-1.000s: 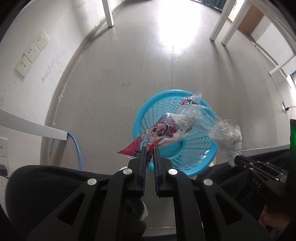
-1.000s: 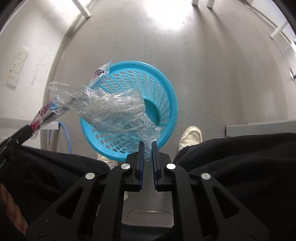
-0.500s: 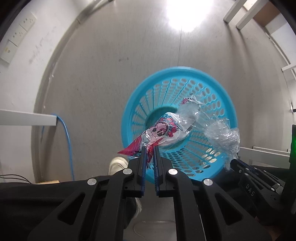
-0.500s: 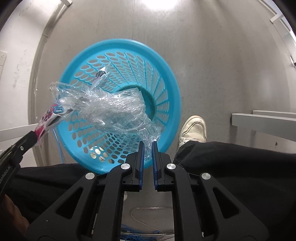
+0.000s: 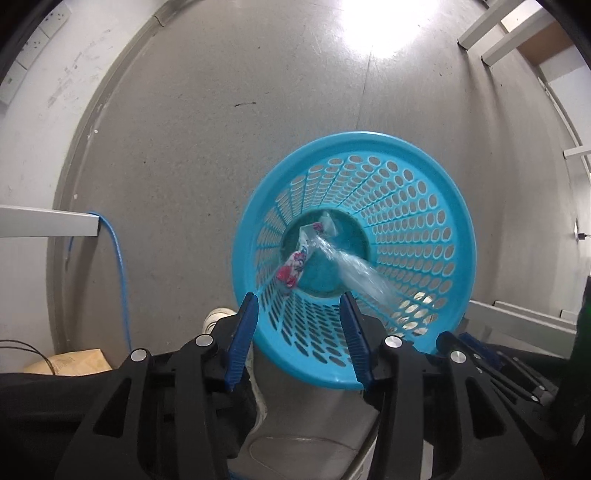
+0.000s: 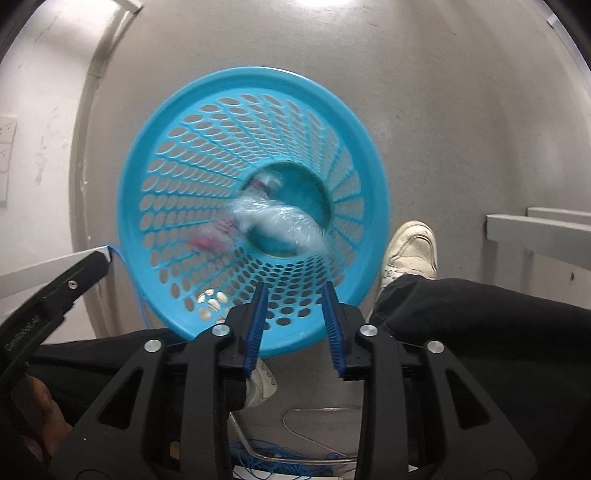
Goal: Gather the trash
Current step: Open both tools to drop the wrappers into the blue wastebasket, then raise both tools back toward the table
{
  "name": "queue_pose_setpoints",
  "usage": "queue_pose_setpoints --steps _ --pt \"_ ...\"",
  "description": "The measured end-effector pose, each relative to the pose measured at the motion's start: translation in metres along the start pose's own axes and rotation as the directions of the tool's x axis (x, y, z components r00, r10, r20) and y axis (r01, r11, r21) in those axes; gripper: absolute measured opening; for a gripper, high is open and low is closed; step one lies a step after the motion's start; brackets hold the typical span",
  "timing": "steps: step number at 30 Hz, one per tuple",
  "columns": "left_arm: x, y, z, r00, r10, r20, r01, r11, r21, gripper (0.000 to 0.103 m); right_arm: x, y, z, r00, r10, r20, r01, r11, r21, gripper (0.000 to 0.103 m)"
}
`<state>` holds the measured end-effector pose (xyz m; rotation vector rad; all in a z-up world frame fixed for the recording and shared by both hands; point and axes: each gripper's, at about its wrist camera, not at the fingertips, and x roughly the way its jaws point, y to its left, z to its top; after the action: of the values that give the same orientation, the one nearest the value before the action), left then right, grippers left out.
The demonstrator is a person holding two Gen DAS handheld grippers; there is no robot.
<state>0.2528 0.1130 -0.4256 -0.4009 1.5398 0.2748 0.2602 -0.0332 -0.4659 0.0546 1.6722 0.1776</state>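
Both tools point straight down over the round turquoise perforated plastic basket, which stands on the grey concrete floor.

Left tool: jaws spread and opening, blue ribbed pads apart, nothing between them. Its tips sit over the near rim of the basket.

Right tool: jaws also spread and opening, gap empty, tips over the near wall of the basket.

Trash is inside the basket. In the left wrist view the red-and-white printed snack wrapper lies down at the bottom, against the near-left inner wall. The crumpled clear plastic film streaks from the bottom up toward the near-right wall; it is motion-blurred. The two pieces meet at their far ends by the basket's base. In the right wrist view the clear film is a blurred clump at the bottom opening, and the wrapper is only a pink smear beside it on the left wall. Cannot tell whether either piece has fully settled.

Surroundings: a white sneaker just right of the basket in the right wrist view, black trouser legs below both tools. A blue cable drops to the floor from a grey rail on the left, well apart from the basket. White wall with sockets at far left. White furniture legs at top right.
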Motion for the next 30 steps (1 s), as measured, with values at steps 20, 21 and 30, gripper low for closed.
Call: queue_pose_setpoints --steps 20,21,30 --pt "-0.118 -0.002 -0.076 0.957 -0.107 0.269 0.082 0.992 0.099 0.056 -0.114 0.025 -0.078 0.977 0.039 0.208 0.005 0.978 -0.207 0.046" --pt "-0.125 -0.001 -0.081 0.951 -0.114 0.289 0.089 0.991 0.098 0.056 -0.122 0.025 -0.084 0.974 0.051 0.222 -0.001 0.976 -0.218 0.049" --pt "-0.168 0.014 -0.121 0.916 -0.131 0.379 0.115 0.991 0.065 0.07 -0.177 0.02 -0.134 0.941 0.1 0.325 0.001 0.955 -0.298 0.067"
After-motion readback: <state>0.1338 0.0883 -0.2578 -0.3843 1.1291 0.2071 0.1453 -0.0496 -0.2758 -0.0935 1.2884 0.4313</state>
